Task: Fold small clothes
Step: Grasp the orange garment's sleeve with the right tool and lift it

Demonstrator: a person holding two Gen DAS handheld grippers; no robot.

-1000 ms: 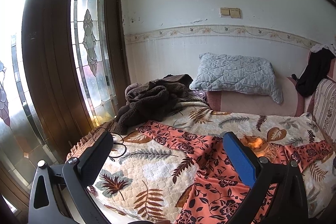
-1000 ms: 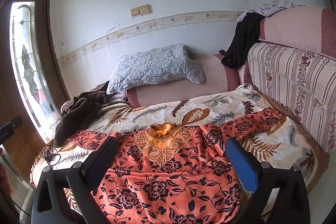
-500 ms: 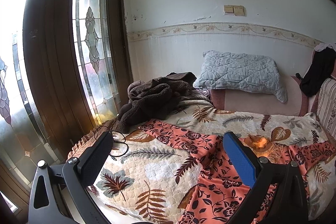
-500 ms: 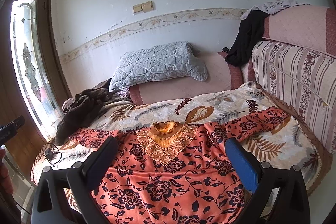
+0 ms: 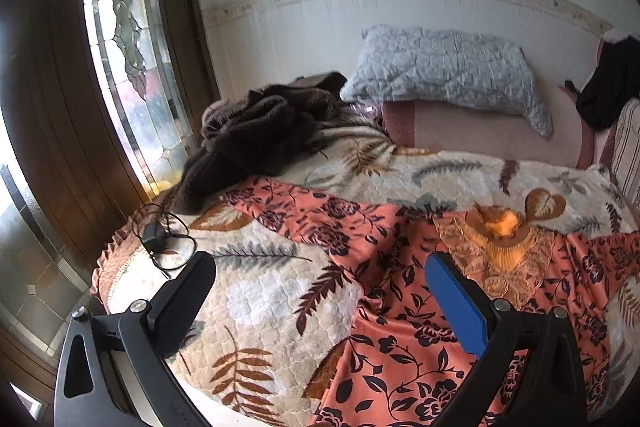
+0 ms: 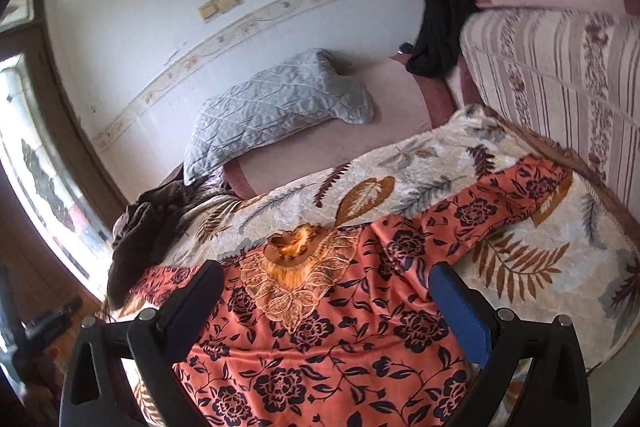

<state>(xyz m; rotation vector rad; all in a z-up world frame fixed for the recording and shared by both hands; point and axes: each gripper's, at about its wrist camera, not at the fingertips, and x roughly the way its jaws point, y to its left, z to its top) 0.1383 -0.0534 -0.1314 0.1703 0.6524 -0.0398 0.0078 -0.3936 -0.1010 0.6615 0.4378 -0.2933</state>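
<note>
An orange floral dress (image 5: 384, 291) with a lace collar (image 5: 504, 247) lies spread flat on a leaf-patterned blanket (image 5: 260, 291). It also shows in the right wrist view (image 6: 340, 347), with one sleeve (image 6: 500, 203) stretched to the right. My left gripper (image 5: 320, 291) is open and empty above the dress's left side and the blanket. My right gripper (image 6: 326, 295) is open and empty above the dress's chest, just below the collar (image 6: 292, 267).
A dark brown fleece heap (image 5: 256, 139) lies at the blanket's far left. A grey pillow (image 5: 444, 67) rests on a pink cushion behind. A black cable and charger (image 5: 156, 235) lie near the left edge. A striped sofa back (image 6: 560, 75) stands on the right, with black clothing (image 6: 440, 19) draped over it.
Both grippers have tipped downward and moved closer to the dress. The right wrist view has also tilted. Both stay open and empty.
</note>
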